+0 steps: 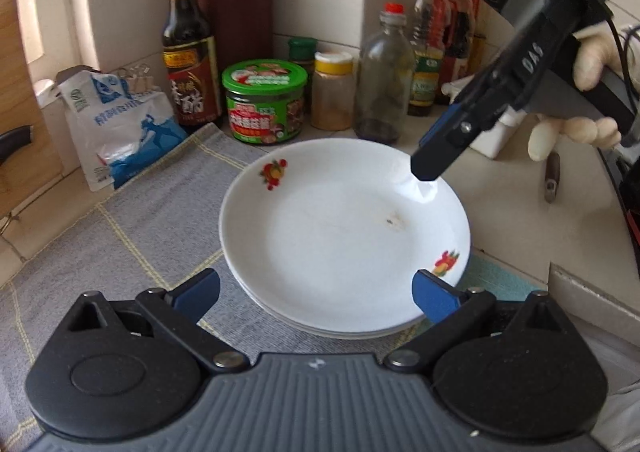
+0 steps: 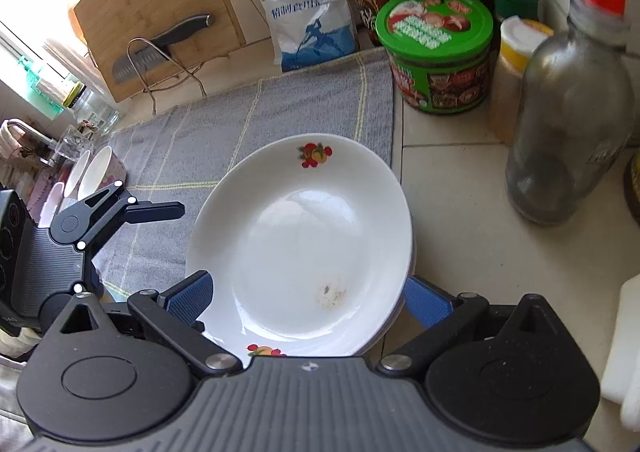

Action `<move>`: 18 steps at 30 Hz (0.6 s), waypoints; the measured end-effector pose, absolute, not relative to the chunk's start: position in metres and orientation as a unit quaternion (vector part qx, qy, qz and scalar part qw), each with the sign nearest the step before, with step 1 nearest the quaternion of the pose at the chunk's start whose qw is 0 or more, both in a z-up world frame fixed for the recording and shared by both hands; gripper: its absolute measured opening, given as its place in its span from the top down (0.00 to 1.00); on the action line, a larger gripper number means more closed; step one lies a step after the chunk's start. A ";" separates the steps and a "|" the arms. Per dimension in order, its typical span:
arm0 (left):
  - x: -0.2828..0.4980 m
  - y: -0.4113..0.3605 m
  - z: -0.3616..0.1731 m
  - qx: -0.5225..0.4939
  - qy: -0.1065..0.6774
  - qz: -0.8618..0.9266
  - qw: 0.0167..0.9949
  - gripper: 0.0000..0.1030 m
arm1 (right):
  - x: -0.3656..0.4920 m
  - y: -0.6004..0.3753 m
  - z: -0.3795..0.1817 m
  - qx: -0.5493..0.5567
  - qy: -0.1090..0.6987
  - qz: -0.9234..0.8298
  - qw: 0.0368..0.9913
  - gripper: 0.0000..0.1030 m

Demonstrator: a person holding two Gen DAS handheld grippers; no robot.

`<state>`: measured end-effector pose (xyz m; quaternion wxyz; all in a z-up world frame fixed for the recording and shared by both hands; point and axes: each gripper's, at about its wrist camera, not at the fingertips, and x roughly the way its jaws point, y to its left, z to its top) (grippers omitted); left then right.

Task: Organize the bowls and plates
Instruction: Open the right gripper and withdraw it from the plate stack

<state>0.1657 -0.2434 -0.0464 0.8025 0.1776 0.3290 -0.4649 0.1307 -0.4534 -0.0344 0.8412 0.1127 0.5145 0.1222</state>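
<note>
On the tiled counter, at the near rim of a stack of white plates, the left gripper is held with its blue-padded jaws spread wide and nothing between them; one pad lies over the grey mat, the other just beside the plate rim. The right gripper is likewise seen open, its two pads set to either side of the top plate's near edge, and whether they touch the rim cannot be told. From the left wrist view the right gripper is seen slanting down from the upper right, its tip over the far right rim, with a gloved hand wrapped around its handle.

The stack is placed partly on a grey checked mat and partly on bare tile. Fruit motifs are printed on the top plate's rim, and a small brownish mark is seen in its well. Behind the plates, a green-lidded tin, a yellow-capped spice jar, a red-capped glass bottle and a dark sauce bottle are lined up, with a blue and white bag at the left. Bowls are seen far left in the right wrist view.
</note>
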 end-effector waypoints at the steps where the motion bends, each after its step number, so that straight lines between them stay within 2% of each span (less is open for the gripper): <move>1: 0.165 -0.241 -0.044 0.172 0.324 -0.459 0.809 0.01 | 0.129 -0.449 -0.031 0.094 0.509 0.114 0.848 0.00; 11: 0.149 -0.190 -0.023 0.101 0.293 -0.369 0.877 0.01 | 0.125 -0.382 -0.013 -0.054 0.415 0.048 0.907 0.00; 18: 0.127 -0.129 -0.025 0.115 0.293 -0.344 0.885 0.01 | 0.126 -0.299 -0.016 -0.055 0.374 0.086 0.922 0.00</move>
